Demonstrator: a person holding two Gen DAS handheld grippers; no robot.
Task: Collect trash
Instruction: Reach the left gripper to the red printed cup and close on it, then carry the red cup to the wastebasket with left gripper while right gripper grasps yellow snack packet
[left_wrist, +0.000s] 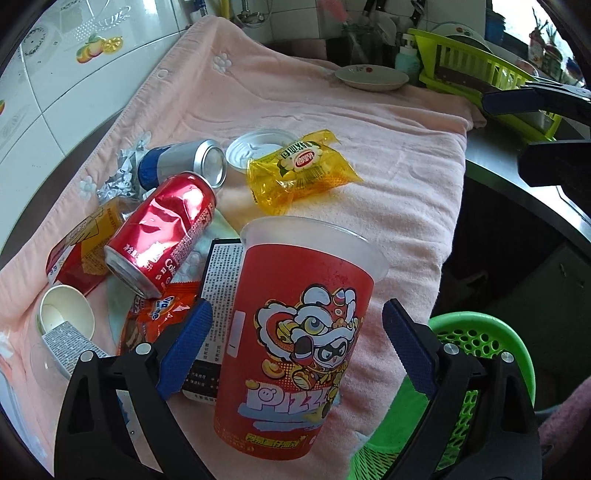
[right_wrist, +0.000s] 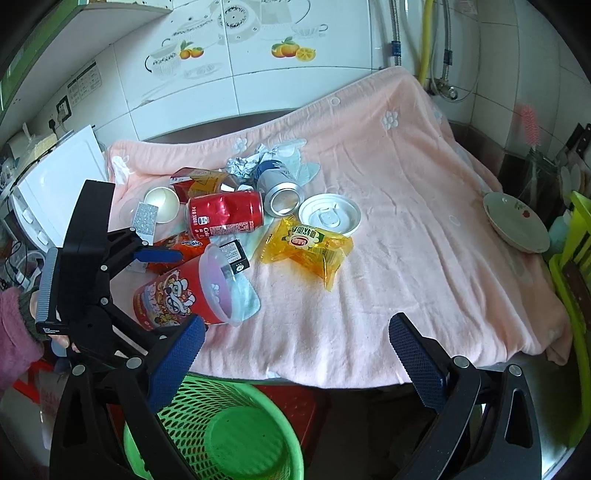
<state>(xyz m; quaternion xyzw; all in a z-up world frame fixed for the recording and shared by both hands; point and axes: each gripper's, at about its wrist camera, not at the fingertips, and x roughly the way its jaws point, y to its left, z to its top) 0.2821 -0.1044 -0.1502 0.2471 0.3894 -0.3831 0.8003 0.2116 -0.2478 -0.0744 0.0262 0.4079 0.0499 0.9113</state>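
**Pizza Cup Framed by Open Gripper Above Littered Towel**

A red pizza cup (left_wrist: 295, 343), printed with a cartoon lion, is seen nearest the left wrist lens, lying tilted on its side with its clear rim toward 12 o'clock. It is flanked by the blue-padded fingers (left_wrist: 188, 339) of the left gripper (left_wrist: 295, 350), which are spread wide; whether the pads touch the cup cannot be told. A green mesh basket (left_wrist: 476, 343) is glimpsed at 4 o'clock, below the edge of the pink towel (left_wrist: 332, 110).

From the right wrist view, the right gripper (right_wrist: 295, 354) is held with its jaws apart and nothing between them, directly above the basket (right_wrist: 229, 428), which is seen at 6 o'clock. The left gripper (right_wrist: 162, 284) is seen at 9 o'clock with the cup (right_wrist: 177, 291) between its fingers.

Beyond the cup, a black box (left_wrist: 221, 284) and an orange snack wrapper (left_wrist: 155, 314) are seen just beside it at 10 o'clock. Farther on, a dented red cola can (left_wrist: 166, 236) is laid against a silver-blue can (left_wrist: 184, 162), with crumpled foil (left_wrist: 118, 177) behind. A yellow snack packet (left_wrist: 299, 170) is overlapping a white plastic lid (left_wrist: 258, 147) at 12 o'clock. A white paper cup (left_wrist: 62, 314) is lying at 9 o'clock. At the far edge, a ceramic plate (left_wrist: 373, 77) is resting beside a lime dish rack (left_wrist: 476, 74).
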